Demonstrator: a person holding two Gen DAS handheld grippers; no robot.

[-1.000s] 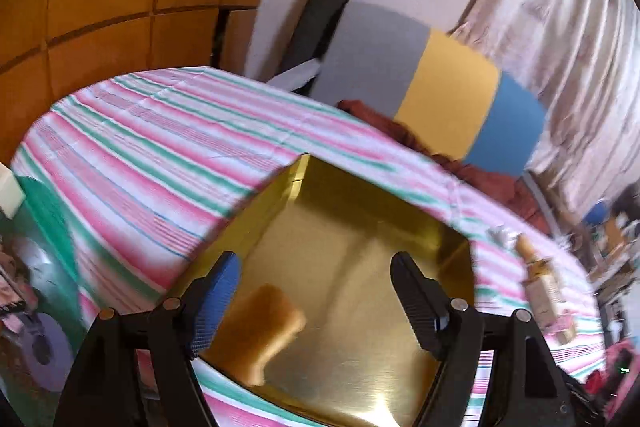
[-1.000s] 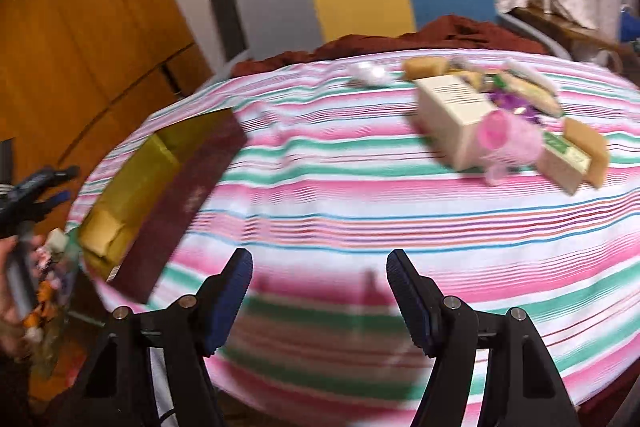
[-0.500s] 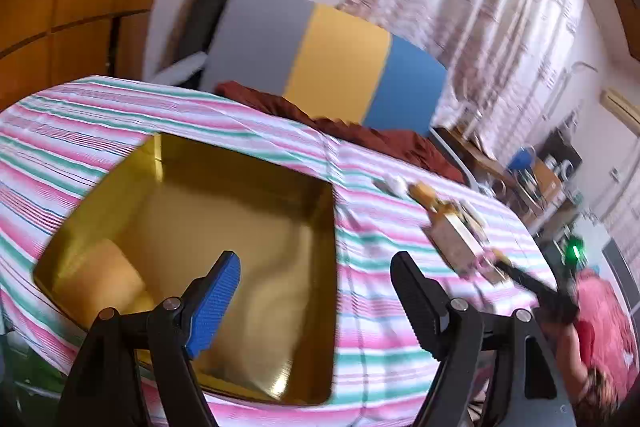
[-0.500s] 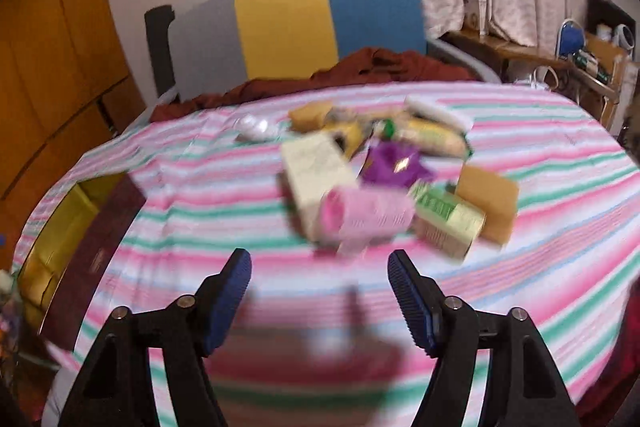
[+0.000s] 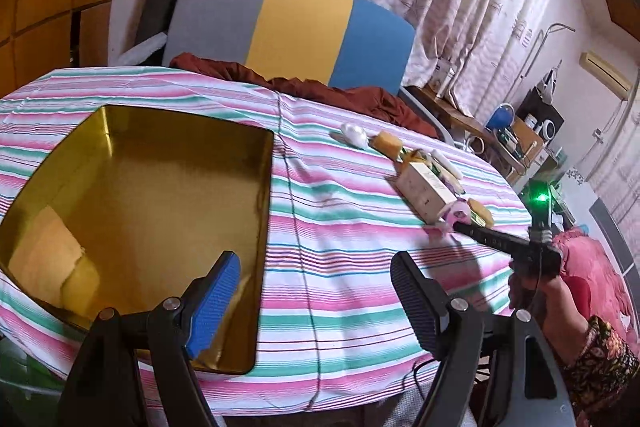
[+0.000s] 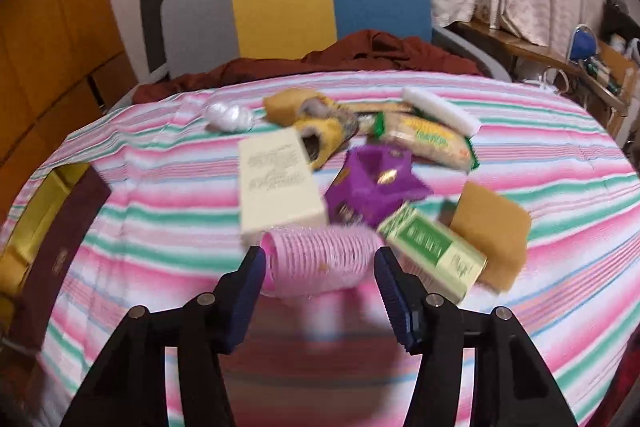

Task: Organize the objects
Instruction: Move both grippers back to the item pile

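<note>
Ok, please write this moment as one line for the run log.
stage: grasp approach | right gripper: closing around pink hair roller, contact unclear | left gripper: open, empty, beside gold tin | one sponge already in tin

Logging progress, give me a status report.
Right gripper closing around pink ribbed hair roller. Left gripper open, empty, beside gold tin tray. Green box crowds roller.
</note>
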